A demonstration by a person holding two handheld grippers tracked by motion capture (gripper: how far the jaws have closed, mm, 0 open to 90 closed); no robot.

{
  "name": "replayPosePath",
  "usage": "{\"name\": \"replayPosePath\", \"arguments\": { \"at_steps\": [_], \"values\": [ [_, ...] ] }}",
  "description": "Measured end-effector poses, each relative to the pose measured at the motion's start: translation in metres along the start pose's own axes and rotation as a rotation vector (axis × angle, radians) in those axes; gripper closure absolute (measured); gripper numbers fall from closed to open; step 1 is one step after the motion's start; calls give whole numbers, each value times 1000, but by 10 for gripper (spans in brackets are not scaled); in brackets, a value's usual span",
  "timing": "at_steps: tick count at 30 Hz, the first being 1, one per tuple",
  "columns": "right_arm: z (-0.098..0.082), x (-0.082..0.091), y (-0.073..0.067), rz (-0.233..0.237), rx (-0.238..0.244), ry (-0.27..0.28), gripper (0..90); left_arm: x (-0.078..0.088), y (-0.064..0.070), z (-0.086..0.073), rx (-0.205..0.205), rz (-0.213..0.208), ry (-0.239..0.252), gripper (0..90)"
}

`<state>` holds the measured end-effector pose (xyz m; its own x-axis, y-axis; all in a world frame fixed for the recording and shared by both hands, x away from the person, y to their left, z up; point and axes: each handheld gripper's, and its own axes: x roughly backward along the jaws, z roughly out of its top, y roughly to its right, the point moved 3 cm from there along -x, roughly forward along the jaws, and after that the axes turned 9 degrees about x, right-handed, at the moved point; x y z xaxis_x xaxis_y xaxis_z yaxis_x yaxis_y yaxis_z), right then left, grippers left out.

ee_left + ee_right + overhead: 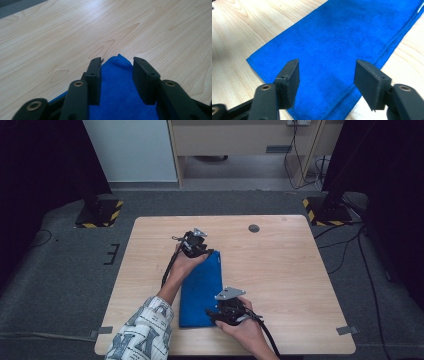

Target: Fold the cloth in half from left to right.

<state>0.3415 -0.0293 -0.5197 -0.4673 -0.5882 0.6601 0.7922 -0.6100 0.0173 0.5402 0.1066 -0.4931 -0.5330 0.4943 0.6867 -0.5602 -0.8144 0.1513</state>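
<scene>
The blue cloth [117,97] runs off the bottom edge — its far end hidden; sleeve [142,337] cropped too.

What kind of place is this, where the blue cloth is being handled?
Probably a lab or recording workshop: a plain wooden table stands on grey carpet, black stands with yellow-and-black striped bases flank it, and cables trail across the floor. The blue cloth lies folded on the table.

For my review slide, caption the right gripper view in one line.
Right gripper, its black jaws standing apart, poised over a folded blue cloth lying flat on the wooden table.
</scene>
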Motion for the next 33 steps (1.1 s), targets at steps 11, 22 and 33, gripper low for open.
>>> {"name": "replayPosePath", "arguments": {
  "at_steps": [11,22,33],
  "values": [
    [7,-6,17,-33,-6,12,242,16,-6,-8,-21,3,-2,441],
    [12,-21,39,-57,-2,3,182,23,-8,-16,-29,5,13,302],
    [23,-22,61,-61,1,-15,121,34,-7,-19,-37,40,-2,153]
  ]
}}
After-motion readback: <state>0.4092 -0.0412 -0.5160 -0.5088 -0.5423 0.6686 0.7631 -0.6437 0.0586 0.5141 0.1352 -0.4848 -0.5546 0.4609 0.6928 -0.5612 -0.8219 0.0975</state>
